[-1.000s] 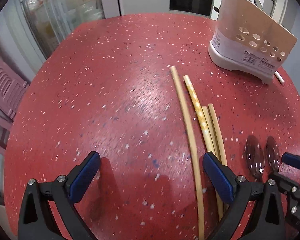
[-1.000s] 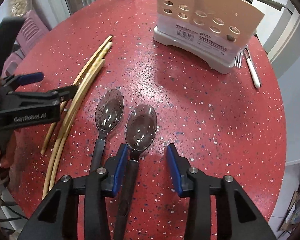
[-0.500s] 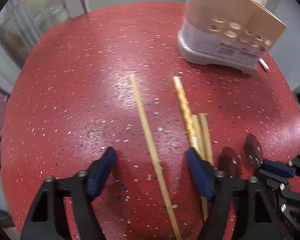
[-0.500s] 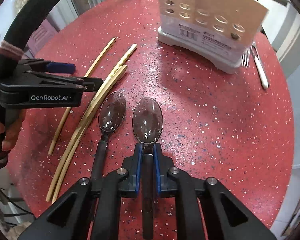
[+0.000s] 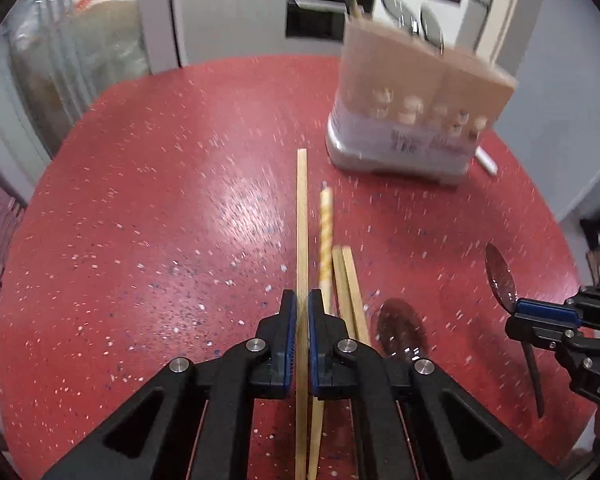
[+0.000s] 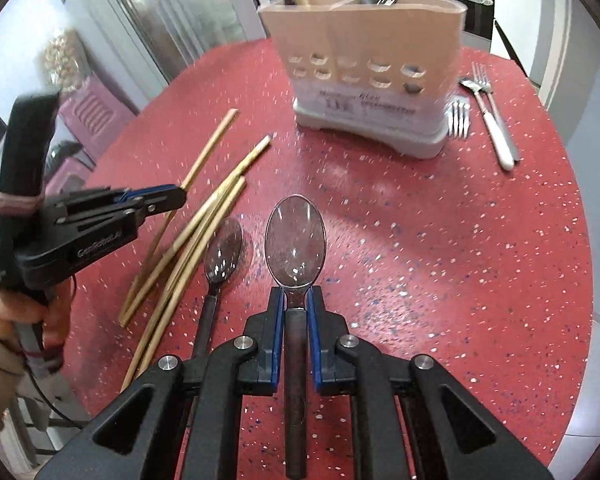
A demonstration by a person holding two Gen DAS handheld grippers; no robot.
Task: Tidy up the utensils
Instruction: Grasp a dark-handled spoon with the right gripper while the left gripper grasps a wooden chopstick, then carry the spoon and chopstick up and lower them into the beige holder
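Nearest to us, the left gripper [image 5: 302, 334] is pressed together on a single plain chopstick [image 5: 301, 216], pinching it partway along its length so that the tip points ahead toward the utensil holder [image 5: 416, 120]. We judge the shaft is gripped lengthwise so it can be tipped upright and dropped into a slot. The right gripper [image 6: 294, 316] is likewise clamped, on the dark handle of a clear-bowled spoon [image 6: 295, 236], just behind the bowl, with the bowl facing forward; the spoon looks raised slightly off the red speckled tabletop [image 6: 440, 260], though we cannot be sure.

Just beyond the grippers, the remaining pieces lie loose: a second spoon [image 6: 222, 252] beside the held one, and three more chopsticks [image 6: 204, 232], one patterned, fanned out roughly parallel to each other and touching near their lower ends. They lie between the two grippers, within reach of either.

Farther off stands the beige holder with its perforated front and grey base, already carrying some utensils in its compartments; which ones we cannot tell through the blur. To its right lie forks [image 6: 458, 118] and a white-handled piece [image 6: 496, 132], flat on the tabletop, close against the holder's end. In our judgement both held items are headed for the holder, with sorting barely begun.
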